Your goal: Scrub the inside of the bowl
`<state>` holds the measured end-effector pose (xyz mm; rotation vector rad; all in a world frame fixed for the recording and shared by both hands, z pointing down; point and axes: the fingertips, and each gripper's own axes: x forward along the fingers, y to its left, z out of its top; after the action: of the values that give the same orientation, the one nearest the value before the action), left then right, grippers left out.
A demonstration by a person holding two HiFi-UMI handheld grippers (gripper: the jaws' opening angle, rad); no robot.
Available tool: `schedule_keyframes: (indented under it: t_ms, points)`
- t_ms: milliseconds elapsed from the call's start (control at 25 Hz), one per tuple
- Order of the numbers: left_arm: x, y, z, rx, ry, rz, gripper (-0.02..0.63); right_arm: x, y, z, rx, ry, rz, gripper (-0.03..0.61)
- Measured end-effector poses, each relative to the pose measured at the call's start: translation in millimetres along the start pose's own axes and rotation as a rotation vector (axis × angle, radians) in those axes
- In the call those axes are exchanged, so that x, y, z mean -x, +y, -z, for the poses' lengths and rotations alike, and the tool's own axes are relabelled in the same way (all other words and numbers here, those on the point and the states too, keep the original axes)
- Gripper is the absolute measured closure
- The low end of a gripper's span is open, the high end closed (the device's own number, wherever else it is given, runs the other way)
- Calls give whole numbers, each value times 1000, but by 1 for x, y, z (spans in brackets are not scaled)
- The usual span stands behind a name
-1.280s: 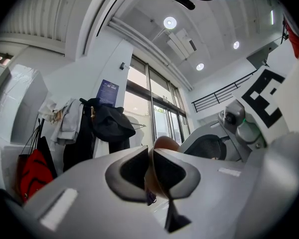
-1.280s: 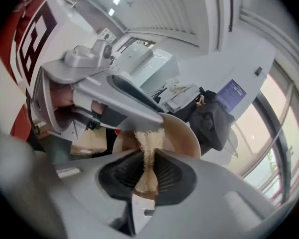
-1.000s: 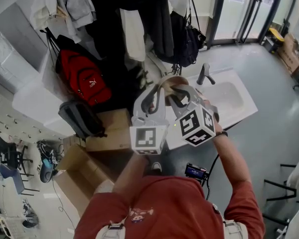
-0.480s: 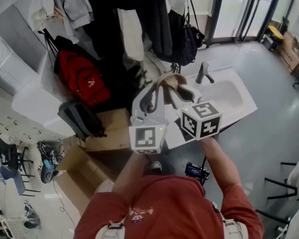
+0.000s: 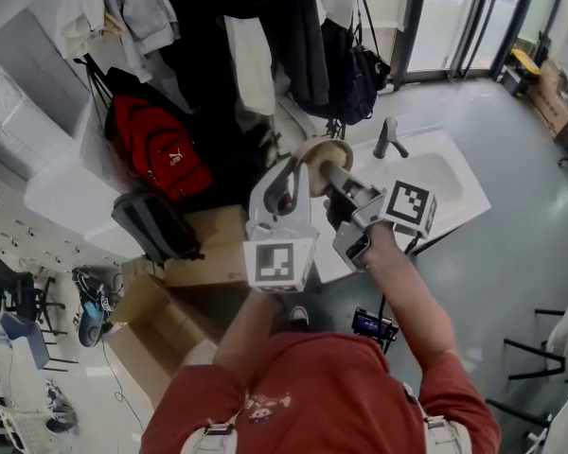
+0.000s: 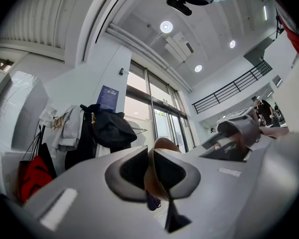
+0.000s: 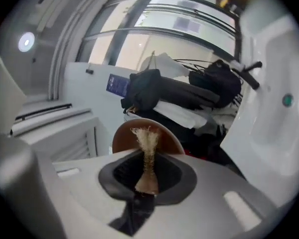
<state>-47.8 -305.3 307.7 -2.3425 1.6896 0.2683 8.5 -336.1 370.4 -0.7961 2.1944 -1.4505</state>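
- L gripper [image 5: 292, 180]: jaws nearly together, clamped on the rim of the brown bowl [image 5: 324, 149]. The L gripper view shows the bowl wall pinched edge-on between the two dark pads [image 6: 132, 167].
- Bowl: held up in the air, tipped on its edge, not resting on anything. In head view it sits just left of the faucet [image 5: 389, 139] and over the near-left end of the white sink [image 5: 454, 192].
- R gripper [image 5: 334, 180]: jaws closed on a tan fibre scrubber [image 7: 148, 156], which stands upright between the pads w/ its frayed tuft sticking out past them.
- R gripper view: the tuft's tip overlaps the bowl's face right behind it. Can't tell for sure if the fibres touch the bowl.
- Head view: the two grippers meet at the bowl, L from below-left, R from the right, marker cube [image 5: 409, 208] turned to the side.
- Bkgd: red backpack [image 5: 158, 147] and dark coats [image 5: 293, 36] hang behind the sink; cardboard box [image 5: 204, 247] on the floor at left.
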Motion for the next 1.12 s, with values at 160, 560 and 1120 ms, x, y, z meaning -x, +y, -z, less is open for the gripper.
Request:
schedule_keyframes:
  t_ms: [160, 560, 1120]
  points:
    - [2, 0, 1, -5, 1, 5, 575, -1, -2, 3, -127, -9, -36, 528]
    - [-1, -2, 2, -3, 6, 11, 575, 1, -4, -2, 12, -18, -1, 528]
    - [1, -3, -2, 15, -2, 18, 575, 5, 18, -6, 754, -47, 171, 528]
